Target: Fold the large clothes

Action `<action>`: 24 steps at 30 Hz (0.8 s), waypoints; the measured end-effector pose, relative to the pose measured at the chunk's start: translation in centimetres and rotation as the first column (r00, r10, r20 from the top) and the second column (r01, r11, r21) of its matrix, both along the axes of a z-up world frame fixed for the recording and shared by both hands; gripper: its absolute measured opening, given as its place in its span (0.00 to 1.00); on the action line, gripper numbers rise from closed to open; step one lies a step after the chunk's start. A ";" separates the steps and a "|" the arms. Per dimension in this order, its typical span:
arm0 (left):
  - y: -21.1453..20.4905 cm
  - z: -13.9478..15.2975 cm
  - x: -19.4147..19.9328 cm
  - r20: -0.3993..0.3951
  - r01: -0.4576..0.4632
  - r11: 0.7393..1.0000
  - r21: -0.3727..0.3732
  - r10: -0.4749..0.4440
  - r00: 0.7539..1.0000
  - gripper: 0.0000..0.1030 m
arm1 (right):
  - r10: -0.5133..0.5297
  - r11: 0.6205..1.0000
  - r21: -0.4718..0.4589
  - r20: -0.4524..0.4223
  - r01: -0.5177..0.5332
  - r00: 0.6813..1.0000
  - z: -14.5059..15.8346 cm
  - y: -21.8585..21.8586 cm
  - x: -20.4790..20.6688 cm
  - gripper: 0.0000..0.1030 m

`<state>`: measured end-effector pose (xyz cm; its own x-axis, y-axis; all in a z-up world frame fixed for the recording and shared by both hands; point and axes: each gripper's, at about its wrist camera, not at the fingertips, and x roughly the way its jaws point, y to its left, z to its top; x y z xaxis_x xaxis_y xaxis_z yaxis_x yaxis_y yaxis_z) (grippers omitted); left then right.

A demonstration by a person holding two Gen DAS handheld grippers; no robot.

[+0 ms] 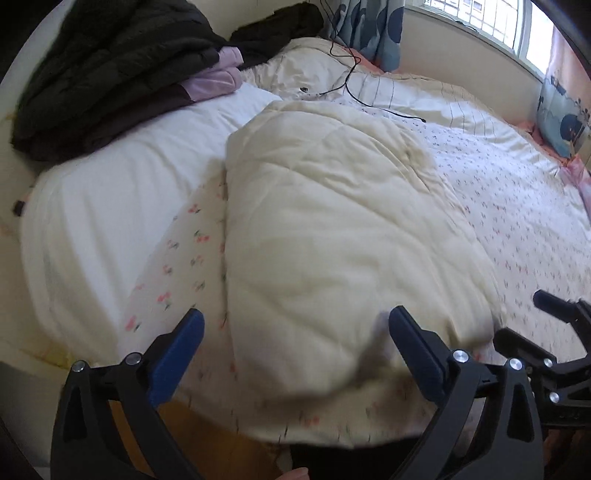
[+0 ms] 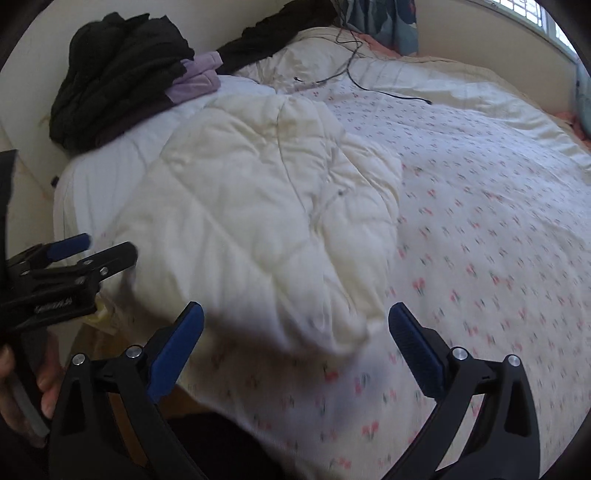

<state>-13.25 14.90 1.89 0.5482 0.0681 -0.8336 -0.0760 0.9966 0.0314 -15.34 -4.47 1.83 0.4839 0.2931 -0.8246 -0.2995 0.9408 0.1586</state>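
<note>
A cream quilted garment [image 1: 332,221] lies folded into a thick bundle on the flowered bed cover [image 1: 517,229]. In the right wrist view the same cream garment [image 2: 251,206] has its near end just ahead of the fingers. My left gripper [image 1: 297,319] hangs open above the bundle's near edge, nothing between its blue pads. My right gripper [image 2: 297,314] is open too, over the bundle's near right corner and holding nothing. The two grippers sit close, side by side: the right gripper [image 1: 524,321] shows at the left view's edge, the left gripper [image 2: 107,245] at the right view's edge.
A pile of dark clothes [image 1: 110,66] with a lilac garment [image 1: 218,79] sits at the far left on a white folded duvet [image 1: 110,206]. A black cable [image 1: 369,103] trails across the bed's head. Blue curtain [image 1: 376,29] and window stand behind. A hand [image 2: 14,387] grips the left handle.
</note>
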 end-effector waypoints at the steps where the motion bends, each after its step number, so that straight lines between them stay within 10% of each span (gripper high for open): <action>1: -0.3 0.4 -0.9 0.008 -0.002 1.000 0.008 0.002 1.000 0.93 | -0.007 1.000 -0.012 0.012 0.007 1.000 0.3 -0.2 -0.9 0.94; 24: -1.2 0.5 -4.3 0.003 0.006 0.999 0.035 -0.006 1.000 0.93 | -0.033 0.995 -0.097 0.027 0.035 0.999 0.2 1.6 -1.5 0.94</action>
<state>-17.58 13.66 2.41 0.5513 0.0938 -0.8290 -0.0706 0.9953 0.0657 -16.86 -2.91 2.04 0.5134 0.1952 -0.8357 -0.2696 0.9612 0.0589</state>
